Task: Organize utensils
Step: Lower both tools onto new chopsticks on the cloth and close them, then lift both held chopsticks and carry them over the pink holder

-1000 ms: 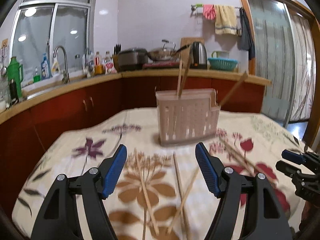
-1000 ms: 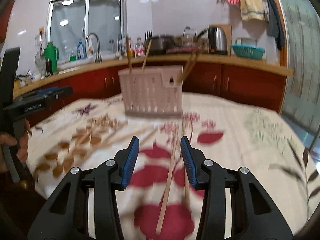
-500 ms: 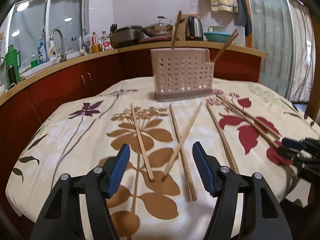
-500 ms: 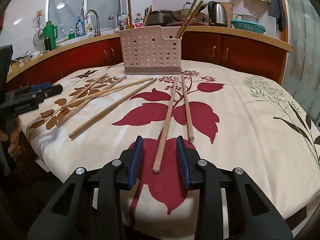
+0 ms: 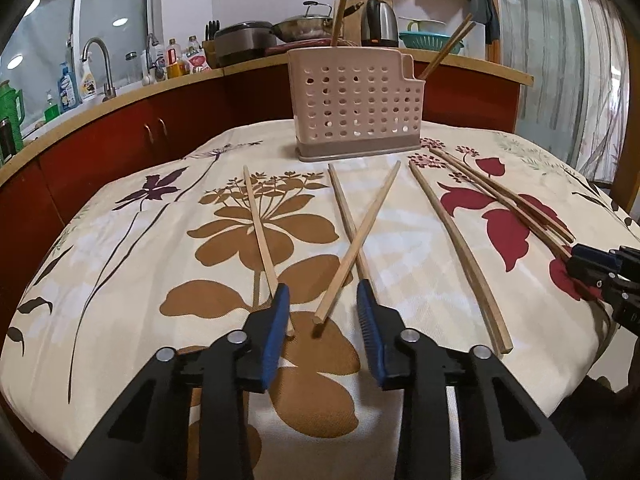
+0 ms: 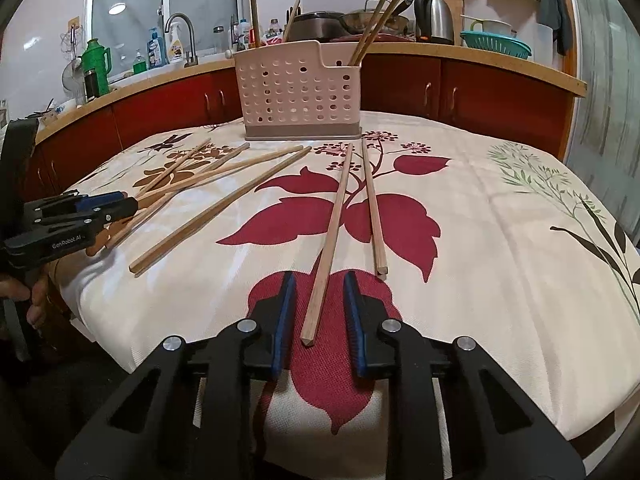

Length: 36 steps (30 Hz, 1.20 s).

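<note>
Loose wooden chopsticks lie scattered over the flowered cloth on the desk (image 5: 120,320), near its front edge. At the back of the desk stands a perforated pink utensil holder (image 5: 354,106), with a few chopsticks already upright in it.

Two crossed chopsticks (image 5: 352,232) lie in front of the left claw (image 5: 322,312). The near end of the upper one sits between the blue pads, untouched. The under one runs in beneath the right-hand pad. A single chopstick (image 5: 260,232) reaches the left-hand pad's tip. Another long chopstick (image 5: 460,248) lies to the right.

The left claw's jaws have just been closing, yet there is a clear gap on both sides of the stick's end, so it grips nothing.

The right claw (image 6: 318,312) straddles the near end of another chopstick (image 6: 332,232). It has also been closing, with slim gaps left, so not pinching. A shorter chopstick (image 6: 372,208) lies just beside it.

Behind runs a red-fronted kitchen counter (image 6: 460,88) with a kettle (image 6: 434,20) and a tap (image 6: 180,32).
</note>
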Tool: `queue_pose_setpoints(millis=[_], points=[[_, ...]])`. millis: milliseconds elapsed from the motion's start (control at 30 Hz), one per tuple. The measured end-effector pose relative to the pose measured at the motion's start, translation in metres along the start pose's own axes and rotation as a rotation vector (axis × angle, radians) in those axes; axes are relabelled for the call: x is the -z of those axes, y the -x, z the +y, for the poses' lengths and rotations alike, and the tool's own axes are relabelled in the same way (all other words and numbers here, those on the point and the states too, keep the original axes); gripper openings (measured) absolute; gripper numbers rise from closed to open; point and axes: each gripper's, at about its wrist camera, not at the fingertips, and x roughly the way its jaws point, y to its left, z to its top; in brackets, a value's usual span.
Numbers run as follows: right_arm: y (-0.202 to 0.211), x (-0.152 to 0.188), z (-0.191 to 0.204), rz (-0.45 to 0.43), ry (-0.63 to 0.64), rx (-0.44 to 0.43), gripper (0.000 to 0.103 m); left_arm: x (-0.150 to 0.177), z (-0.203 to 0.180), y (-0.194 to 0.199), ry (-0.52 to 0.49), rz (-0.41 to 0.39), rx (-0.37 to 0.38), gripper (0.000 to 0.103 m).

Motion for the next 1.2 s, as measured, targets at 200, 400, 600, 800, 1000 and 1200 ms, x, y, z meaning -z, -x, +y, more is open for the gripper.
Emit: queue_pose_setpoints(millis=[200, 400, 600, 800, 1000, 1200], points=[[-0.001, 0.0, 0.0, 0.002, 0.003, 0.002, 0.024, 0.0, -0.002, -0.002, -0.014, 0.002, 0.012, 0.019], [-0.001, -0.001, 0.0, 0.001, 0.003, 0.003, 0.023, 0.0, -0.002, -0.003, -0.017, 0.0, 0.015, 0.013], [-0.002, -0.002, -0.001, 0.003, 0.002, 0.01, 0.017, 0.0, -0.008, -0.001, -0.039, -0.013, 0.021, 0.007], [-0.002, -0.002, -0.001, 0.004, 0.009, 0.012, 0.01, -0.001, -0.012, 0.004, -0.061, -0.033, 0.016, 0.006], [-0.001, -0.002, -0.001, 0.005, 0.013, 0.016, 0.007, -0.004, -0.016, 0.017, -0.079, -0.061, 0.024, 0.006], [0.003, -0.004, 0.001, -0.011, 0.024, 0.025, 0.007, -0.011, -0.018, 0.036, -0.086, -0.088, 0.025, 0.006]])
